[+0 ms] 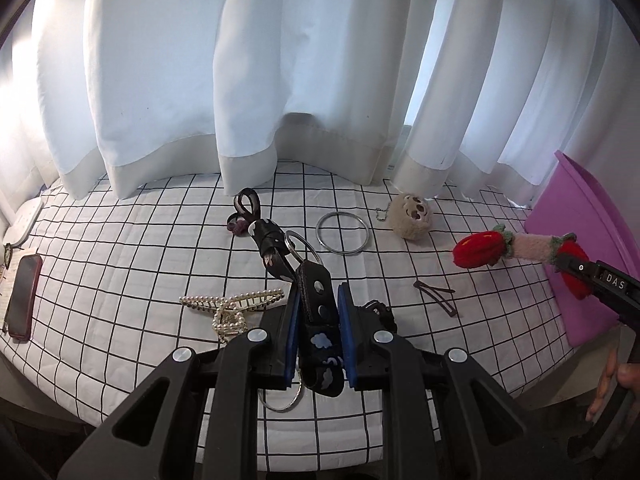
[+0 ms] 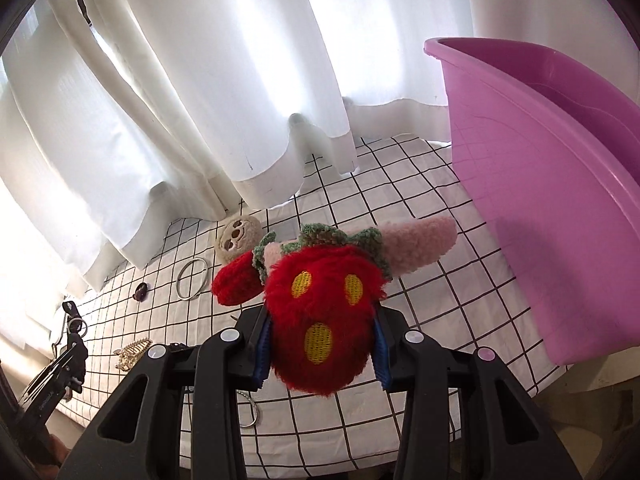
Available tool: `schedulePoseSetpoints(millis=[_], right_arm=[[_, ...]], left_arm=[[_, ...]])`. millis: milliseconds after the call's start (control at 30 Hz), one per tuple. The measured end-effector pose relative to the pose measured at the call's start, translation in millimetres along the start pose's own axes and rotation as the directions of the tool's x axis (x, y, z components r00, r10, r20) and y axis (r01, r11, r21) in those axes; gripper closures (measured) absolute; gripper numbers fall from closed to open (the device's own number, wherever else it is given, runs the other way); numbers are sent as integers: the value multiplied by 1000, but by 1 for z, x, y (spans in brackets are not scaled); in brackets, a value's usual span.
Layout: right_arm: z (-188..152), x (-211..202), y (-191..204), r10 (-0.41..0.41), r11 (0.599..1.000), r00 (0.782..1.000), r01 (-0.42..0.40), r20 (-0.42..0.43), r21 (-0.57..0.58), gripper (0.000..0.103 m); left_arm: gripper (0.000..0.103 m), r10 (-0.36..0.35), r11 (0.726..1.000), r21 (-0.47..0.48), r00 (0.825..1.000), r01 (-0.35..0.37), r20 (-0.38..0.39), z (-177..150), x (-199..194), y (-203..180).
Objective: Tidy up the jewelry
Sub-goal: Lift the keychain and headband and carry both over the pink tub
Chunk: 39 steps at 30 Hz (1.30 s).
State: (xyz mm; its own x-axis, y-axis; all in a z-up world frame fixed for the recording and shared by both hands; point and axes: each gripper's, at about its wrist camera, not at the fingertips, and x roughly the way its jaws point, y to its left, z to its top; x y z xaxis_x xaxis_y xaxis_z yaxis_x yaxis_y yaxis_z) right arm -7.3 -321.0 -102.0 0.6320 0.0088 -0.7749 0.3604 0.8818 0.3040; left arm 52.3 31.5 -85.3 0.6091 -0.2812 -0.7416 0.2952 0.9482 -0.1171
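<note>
My left gripper [image 1: 319,294] is shut on a black strap keychain [image 1: 316,308] with white cloud marks and metal rings, held up off the checked cloth [image 1: 120,280]. The strap's free end sticks out ahead towards the curtain. My right gripper [image 2: 320,320] is shut on a red plush strawberry clip [image 2: 320,344] with a pink fuzzy bar and green leaves, also held in the air. In the left wrist view the strawberry clip [image 1: 480,248] hangs at the right, in front of the purple bin [image 1: 580,220]. In the right wrist view the purple bin [image 2: 540,180] stands close on the right.
On the cloth lie a pearl hair claw [image 1: 232,304], a metal bangle [image 1: 341,234], a plush sloth charm [image 1: 414,216], a brown snap clip [image 1: 434,294] and a small purple piece [image 1: 238,227]. A phone [image 1: 24,296] lies far left. White curtains [image 1: 280,60] hang behind.
</note>
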Motion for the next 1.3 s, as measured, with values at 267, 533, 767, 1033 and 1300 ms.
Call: schedulePoseSetpoints(millis=[267,533,767,1033,1300], right_arm=[[19,-44,18,-19,1000,991,17,131,18,65],[30,-101,16,-75,995,959,53,273,87,65],[45,-154,-19,-123,988,929,84,349,127,65],[66,-186,-103,-176,979,918,125,355,163,65],[76,-178,-187,-191,971,937,137,291,197,65]], left_arm=[[85,-164,971,179,986,156,31,29,-11,-45],[85,-325,888,355,945,293,33,58,-23,-89],[85,-437,815,438,899,380,34,83,-32,-153],[85,-505,746,510,863,429,13,104,-17,-265],[85,-544,678,549,836,488,-72,113,16,-388]])
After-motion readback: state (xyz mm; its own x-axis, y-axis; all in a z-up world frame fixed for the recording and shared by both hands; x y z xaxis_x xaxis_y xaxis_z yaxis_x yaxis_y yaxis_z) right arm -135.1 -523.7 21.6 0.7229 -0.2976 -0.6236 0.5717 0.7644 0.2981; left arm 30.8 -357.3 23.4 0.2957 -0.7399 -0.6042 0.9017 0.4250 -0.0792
